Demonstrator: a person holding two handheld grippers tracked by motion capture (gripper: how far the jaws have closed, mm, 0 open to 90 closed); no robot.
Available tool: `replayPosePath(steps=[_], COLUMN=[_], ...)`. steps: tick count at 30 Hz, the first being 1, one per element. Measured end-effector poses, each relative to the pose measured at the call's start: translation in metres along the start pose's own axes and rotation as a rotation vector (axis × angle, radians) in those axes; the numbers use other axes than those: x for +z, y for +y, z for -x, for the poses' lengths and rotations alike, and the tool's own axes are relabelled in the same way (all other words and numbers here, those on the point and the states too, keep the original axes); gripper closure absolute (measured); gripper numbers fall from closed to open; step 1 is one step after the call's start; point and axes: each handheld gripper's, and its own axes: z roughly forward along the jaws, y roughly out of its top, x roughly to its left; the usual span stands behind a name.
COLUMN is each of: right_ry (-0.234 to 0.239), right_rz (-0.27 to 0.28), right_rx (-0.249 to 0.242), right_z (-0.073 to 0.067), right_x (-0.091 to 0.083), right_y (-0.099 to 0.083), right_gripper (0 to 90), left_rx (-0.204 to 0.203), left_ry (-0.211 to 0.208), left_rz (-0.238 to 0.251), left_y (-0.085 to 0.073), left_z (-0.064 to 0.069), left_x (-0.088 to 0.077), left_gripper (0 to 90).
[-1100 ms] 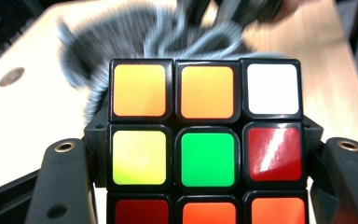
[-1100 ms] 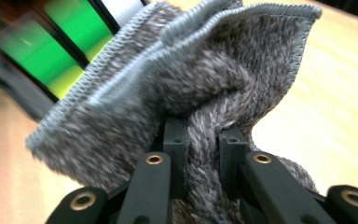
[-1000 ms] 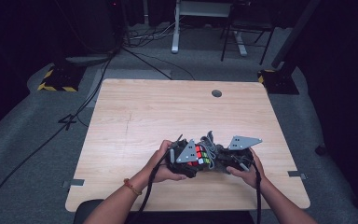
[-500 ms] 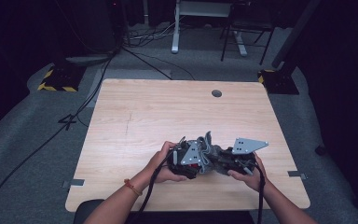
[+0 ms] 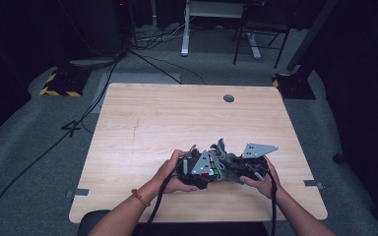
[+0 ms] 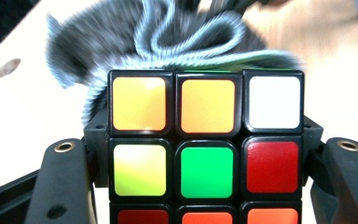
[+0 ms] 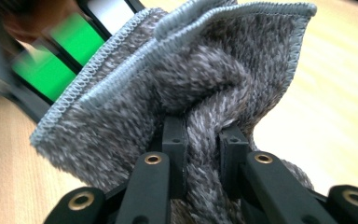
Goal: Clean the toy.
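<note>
Two hands meet over the near middle of the pale wood-grain table (image 5: 177, 118) in the high view, the left gripper (image 5: 197, 169) and right gripper (image 5: 243, 169) tip to tip, with the puzzle cube (image 5: 209, 171) a speck of colour between them; a grey three-cornered plate hides most of it, and a tuft of grey cloth (image 5: 221, 147) pokes up just behind. From the left gripper view, the cube (image 6: 207, 149) is a glossy black-framed grid of square stickers, yellow, orange, white, green and red, pinched at its sides by the matte black jaws; its bottom row is cut off, and the cloth (image 6: 168, 42) behind it is blurred. From the right gripper view, the right jaws clamp a twisted fold of the nubbly, stitched-hem cloth (image 7: 205, 84); beyond it the cube (image 7: 60, 56) shows as smeared green squares.
</note>
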Motion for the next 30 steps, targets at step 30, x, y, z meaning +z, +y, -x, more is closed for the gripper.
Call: replayPosePath(steps=[30], right_ry=[0.064], right_rz=[0.132], right_rx=[-0.069], right_z=[-0.024], right_x=[-0.015], right_y=[0.017], right_gripper=[77.9], left_rx=[-0.015], left_ry=[-0.032], left_rz=[-0.015], left_y=[-0.003], left_z=[0.004], left_x=[0.008], left_gripper=[33.0])
